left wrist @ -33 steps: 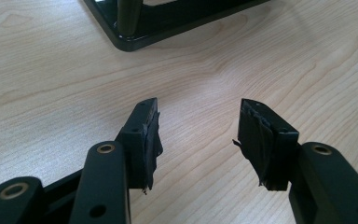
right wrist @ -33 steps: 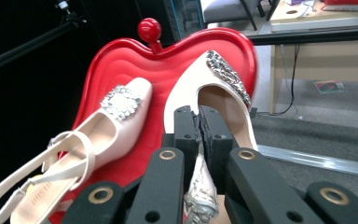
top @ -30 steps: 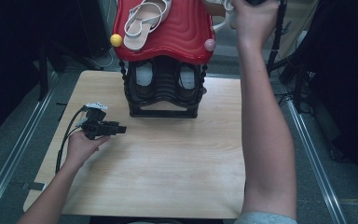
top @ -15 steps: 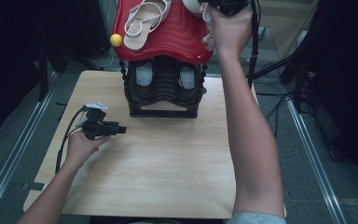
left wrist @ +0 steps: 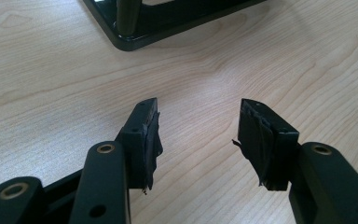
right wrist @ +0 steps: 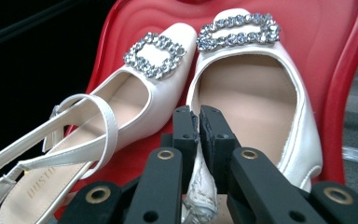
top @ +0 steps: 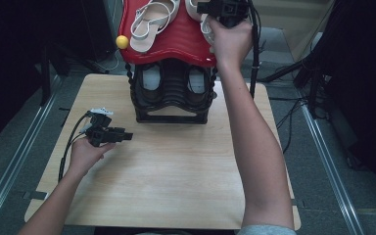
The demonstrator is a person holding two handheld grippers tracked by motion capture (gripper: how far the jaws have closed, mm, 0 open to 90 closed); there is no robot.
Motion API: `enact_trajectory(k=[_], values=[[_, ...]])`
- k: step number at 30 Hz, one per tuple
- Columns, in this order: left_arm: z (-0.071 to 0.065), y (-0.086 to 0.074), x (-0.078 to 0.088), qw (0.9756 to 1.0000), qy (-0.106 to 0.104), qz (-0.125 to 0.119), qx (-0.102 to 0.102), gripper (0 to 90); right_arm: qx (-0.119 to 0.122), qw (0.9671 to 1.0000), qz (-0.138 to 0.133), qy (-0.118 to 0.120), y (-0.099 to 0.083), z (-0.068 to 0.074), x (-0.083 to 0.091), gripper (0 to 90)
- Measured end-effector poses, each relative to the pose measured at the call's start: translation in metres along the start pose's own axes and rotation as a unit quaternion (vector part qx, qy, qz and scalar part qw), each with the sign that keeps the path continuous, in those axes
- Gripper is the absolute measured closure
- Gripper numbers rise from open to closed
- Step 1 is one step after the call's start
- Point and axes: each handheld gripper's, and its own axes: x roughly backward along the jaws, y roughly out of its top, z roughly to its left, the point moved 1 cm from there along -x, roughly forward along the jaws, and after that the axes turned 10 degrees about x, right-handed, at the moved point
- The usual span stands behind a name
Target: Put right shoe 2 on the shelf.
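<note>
Wooden surface [top: 176, 176] carries a black shoe rack [top: 171, 95] at its far edge; dark shoes sit in the rack's lower tier. Red tray [top: 176, 41] on top of the rack holds two white slingback shoes w/ rhinestone buckles, side by side. Right shoe [right wrist: 256, 93] lies at the tray's right side, heel strap toward the camera in the right gripper view; left shoe [right wrist: 135, 98] just beside it, touching at the toes. Right hand-held gripper [right wrist: 199, 122] is over the tray, jaws clenched on the right shoe's heel strap [right wrist: 199, 186]. Left hand-held gripper [left wrist: 198, 135] rests low over the bare surface, near the rack base, jaws apart, nothing between them. Small yellow ball [top: 122, 41] at the tray's left edge.
</note>
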Motion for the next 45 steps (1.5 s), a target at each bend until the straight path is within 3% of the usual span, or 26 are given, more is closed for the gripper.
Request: enact_trajectory(k=[4,10,13,23,36,45], values=[[0.001,0.0,0.0,1.0,0.001,0.001,0.0,48.6,-0.004,0.9999,0.007,0.013,-0.004,0.003,-0.009,86.1],[0.002,0.0,0.001,1.0,0.001,0.0,0.0,48.6,0.002,1.0,0.001,0.007,-0.003,0.011,-0.014,86.0],[0.0,0.0,0.0,1.0,0.0,0.001,-0.001,48.6,0.009,0.9999,0.011,0.006,-0.005,0.012,-0.017,85.7],[0.0,0.0,0.0,1.0,0.0,0.0,-0.001,48.6,0.011,0.9999,0.008,0.008,-0.005,0.01,-0.016,83.9],[0.001,0.0,0.0,1.0,0.001,0.001,-0.001,48.6,0.025,0.9997,0.0,-0.002,0.001,0.013,-0.01,69.3],[0.001,0.0,-0.001,1.0,0.002,0.0,-0.001,48.6,0.023,0.9997,-0.007,0.001,0.007,0.011,-0.001,68.8]])
